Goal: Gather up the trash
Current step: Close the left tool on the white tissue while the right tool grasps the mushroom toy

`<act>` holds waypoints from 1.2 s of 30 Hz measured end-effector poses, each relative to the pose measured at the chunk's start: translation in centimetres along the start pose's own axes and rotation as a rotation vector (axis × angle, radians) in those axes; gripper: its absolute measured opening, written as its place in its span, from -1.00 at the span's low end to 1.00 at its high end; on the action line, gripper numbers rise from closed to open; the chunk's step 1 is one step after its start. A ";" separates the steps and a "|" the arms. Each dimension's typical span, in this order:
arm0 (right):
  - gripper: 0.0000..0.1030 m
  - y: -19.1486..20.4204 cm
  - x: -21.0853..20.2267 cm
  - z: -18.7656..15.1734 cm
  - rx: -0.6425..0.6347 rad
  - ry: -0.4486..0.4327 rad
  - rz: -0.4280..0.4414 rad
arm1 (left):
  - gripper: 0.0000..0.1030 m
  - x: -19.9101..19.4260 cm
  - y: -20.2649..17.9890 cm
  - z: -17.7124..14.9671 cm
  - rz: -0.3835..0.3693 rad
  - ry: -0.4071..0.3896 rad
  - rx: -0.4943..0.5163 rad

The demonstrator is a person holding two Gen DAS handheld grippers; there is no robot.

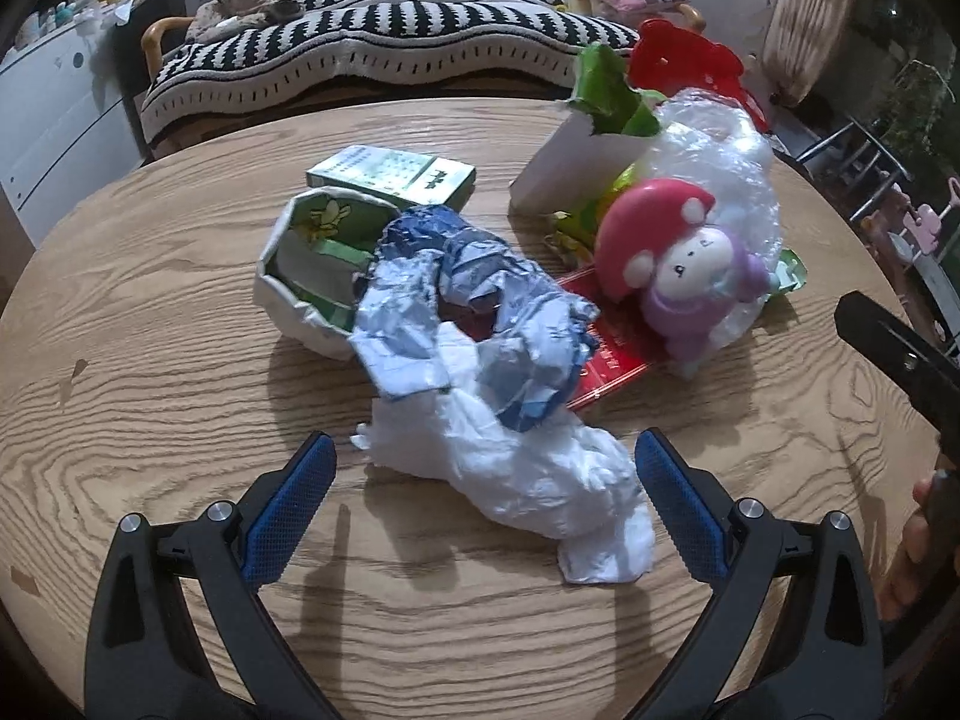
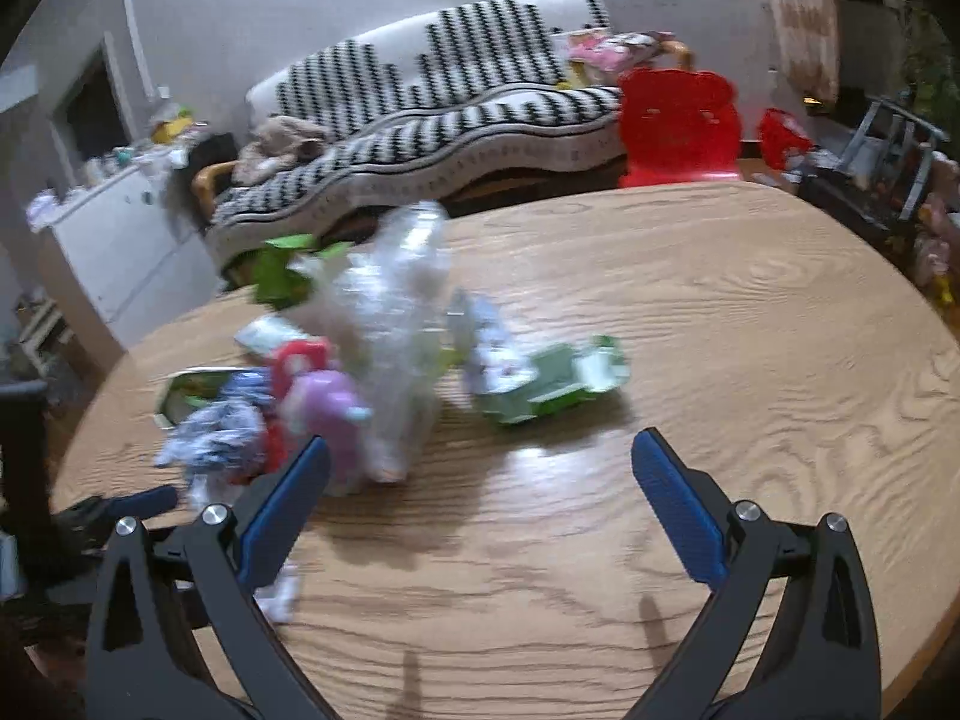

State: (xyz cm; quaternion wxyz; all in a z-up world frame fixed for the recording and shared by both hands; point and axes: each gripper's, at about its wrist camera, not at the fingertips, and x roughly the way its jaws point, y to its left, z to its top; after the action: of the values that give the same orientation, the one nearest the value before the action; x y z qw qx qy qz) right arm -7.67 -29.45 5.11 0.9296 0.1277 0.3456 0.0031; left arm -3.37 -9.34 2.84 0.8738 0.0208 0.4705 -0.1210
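A heap of trash lies on the round wooden table [image 1: 150, 324]. A crumpled white tissue [image 1: 516, 474] sits between the open fingers of my left gripper [image 1: 483, 450]. Behind it lie a crumpled blue-and-white wrapper [image 1: 480, 294], a crushed white-and-green carton [image 1: 306, 258], a green box [image 1: 396, 174], a red flat packet [image 1: 606, 360], a clear plastic bag [image 1: 720, 180] and a mushroom-cap toy figure [image 1: 678, 264]. My right gripper [image 2: 480, 456] is open and empty above the table, right of the blurred heap; a flattened green carton [image 2: 552, 384] lies ahead of it.
A torn white-and-green carton [image 1: 576, 162] stands at the back of the heap. A striped sofa [image 1: 384, 30] and a red child's chair [image 2: 678, 126] stand beyond the table. A white cabinet [image 1: 54, 114] is at the left. The right gripper's black arm [image 1: 900, 360] shows at the left view's edge.
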 end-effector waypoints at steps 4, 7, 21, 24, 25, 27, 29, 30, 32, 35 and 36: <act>0.89 2.6 0.4 0.4 -0.056 0.015 0.120 | 0.88 0.2 1.0 -0.3 0.013 0.010 0.000; 0.89 5.1 1.0 0.9 -0.139 0.023 0.175 | 0.88 -0.1 2.3 -0.3 0.030 0.011 -0.011; 0.69 9.9 3.3 1.5 -0.261 0.066 0.238 | 0.88 -0.3 3.3 -0.9 0.065 0.015 0.033; 0.69 9.8 4.1 2.1 -0.279 0.042 0.185 | 0.88 -0.4 3.3 -0.8 0.050 0.011 0.020; 0.69 9.7 4.6 2.3 -0.282 0.044 0.170 | 0.88 -0.5 3.3 -0.8 0.045 0.010 0.016; 0.69 9.6 5.8 2.7 -0.282 0.070 0.160 | 0.88 -0.4 3.2 -0.8 0.035 0.009 0.014; 0.68 9.2 6.7 2.5 -0.259 0.109 0.177 | 0.88 -0.1 3.1 -0.8 0.025 0.017 0.018; 0.67 9.2 7.2 2.4 -0.256 0.131 0.179 | 0.88 0.1 3.1 -0.8 0.021 0.025 0.021; 0.65 9.1 7.7 2.2 -0.268 0.142 0.153 | 0.88 0.4 3.2 -0.8 0.018 0.036 0.019; 0.64 8.4 7.9 1.9 -0.238 0.150 0.157 | 0.88 0.5 3.3 -0.7 0.022 0.034 0.013; 0.64 8.2 8.0 1.6 -0.218 0.154 0.159 | 0.88 0.6 3.3 -0.7 0.025 0.034 0.011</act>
State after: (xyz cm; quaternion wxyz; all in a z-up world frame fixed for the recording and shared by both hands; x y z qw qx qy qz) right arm 0.08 -21.18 3.12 0.9057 0.0524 0.4021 0.1237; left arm -2.83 -6.15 1.73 0.8670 0.0336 0.4843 -0.1124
